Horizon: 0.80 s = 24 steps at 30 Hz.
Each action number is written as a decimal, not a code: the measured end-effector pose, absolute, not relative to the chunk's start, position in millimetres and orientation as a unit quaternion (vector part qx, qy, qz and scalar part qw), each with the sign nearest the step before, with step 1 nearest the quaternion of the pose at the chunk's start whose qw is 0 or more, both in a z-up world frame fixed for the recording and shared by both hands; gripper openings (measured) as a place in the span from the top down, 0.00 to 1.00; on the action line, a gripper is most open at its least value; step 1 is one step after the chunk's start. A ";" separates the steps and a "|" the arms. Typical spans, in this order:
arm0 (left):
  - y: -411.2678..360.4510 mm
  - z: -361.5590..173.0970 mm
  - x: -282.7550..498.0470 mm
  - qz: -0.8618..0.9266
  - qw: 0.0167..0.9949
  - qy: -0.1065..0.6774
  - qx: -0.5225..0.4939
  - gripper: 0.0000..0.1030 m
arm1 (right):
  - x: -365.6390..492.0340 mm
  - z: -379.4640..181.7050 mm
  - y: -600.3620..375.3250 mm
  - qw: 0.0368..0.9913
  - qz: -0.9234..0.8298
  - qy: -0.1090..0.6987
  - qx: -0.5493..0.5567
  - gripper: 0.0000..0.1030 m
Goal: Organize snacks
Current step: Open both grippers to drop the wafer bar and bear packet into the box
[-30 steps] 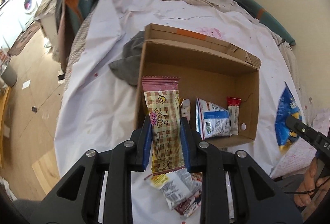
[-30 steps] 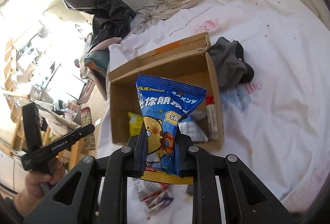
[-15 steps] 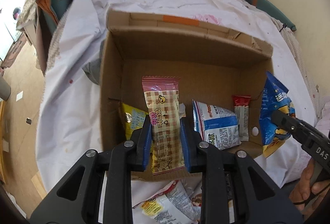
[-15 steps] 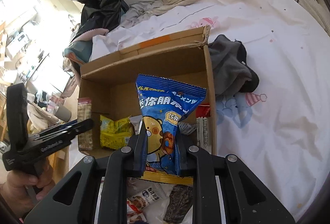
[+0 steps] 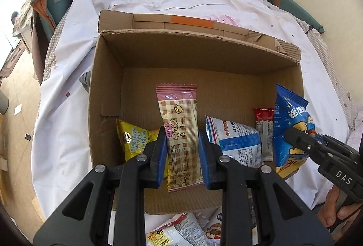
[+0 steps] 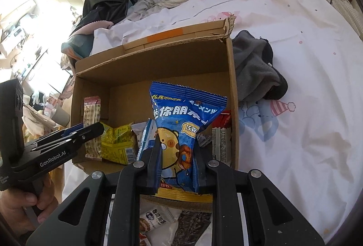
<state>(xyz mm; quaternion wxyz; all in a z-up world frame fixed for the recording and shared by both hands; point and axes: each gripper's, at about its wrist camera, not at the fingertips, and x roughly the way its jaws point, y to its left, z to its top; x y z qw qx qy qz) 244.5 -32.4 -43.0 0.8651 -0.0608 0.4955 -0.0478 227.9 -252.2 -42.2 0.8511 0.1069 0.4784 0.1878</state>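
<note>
Our left tongs point(image 5: 182, 153) are clamped on the pink checked wafer bar point(image 5: 180, 132), held upright over the near middle of the cardboard box point(image 5: 106, 96), and our right tongs point(image 6: 178, 155) pinch the blue bear-print snack bag point(image 6: 181, 130) upright over the box's near right corner. Neither packet has been let go, so this pair is not yet stowed. Inside the box we already have a yellow packet point(image 5: 136, 139) at the near left, a white-and-blue pouch point(image 5: 236, 144) right of centre and a slim red-topped stick point(image 5: 264, 130) against the right wall, so we judge the sorting well begun but far from over: the far half of the box floor is bare, and a heap of loose packets point(image 5: 181, 230) lies on the white bedsheet point(image 5: 63, 110) just outside the near wall. A grey cloth point(image 6: 254, 66) sits on the bed against the box's outer side. Compared with a second ago, both tongs have come down and forward: then the box sat smaller and farther off, with the blue bag out over the sheet to its right, whereas now both packets hang within the box's rim and its walls fill our view.
</note>
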 end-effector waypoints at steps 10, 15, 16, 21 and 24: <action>-33.1 -46.2 244.7 -0.041 0.864 0.499 -0.058 0.78 | 228.0 -39.0 -251.9 0.854 0.190 0.471 0.114 0.75; -36.3 -45.8 240.0 -0.046 0.866 0.496 -0.046 0.58 | 227.3 -35.6 -254.0 0.855 0.193 0.465 0.123 0.64; -36.7 -45.2 238.8 -0.047 0.867 0.494 -0.045 0.49 | 226.6 -34.3 -254.9 0.856 0.193 0.462 0.127 0.48; -34.6 -36.7 232.8 -0.046 0.878 0.474 -0.052 0.19 | 222.2 -23.5 -257.9 0.868 0.197 0.435 0.136 0.21; -31.3 -34.1 230.8 -0.044 0.881 0.468 -0.057 0.18 | 221.8 -21.5 -258.3 0.868 0.195 0.434 0.139 0.18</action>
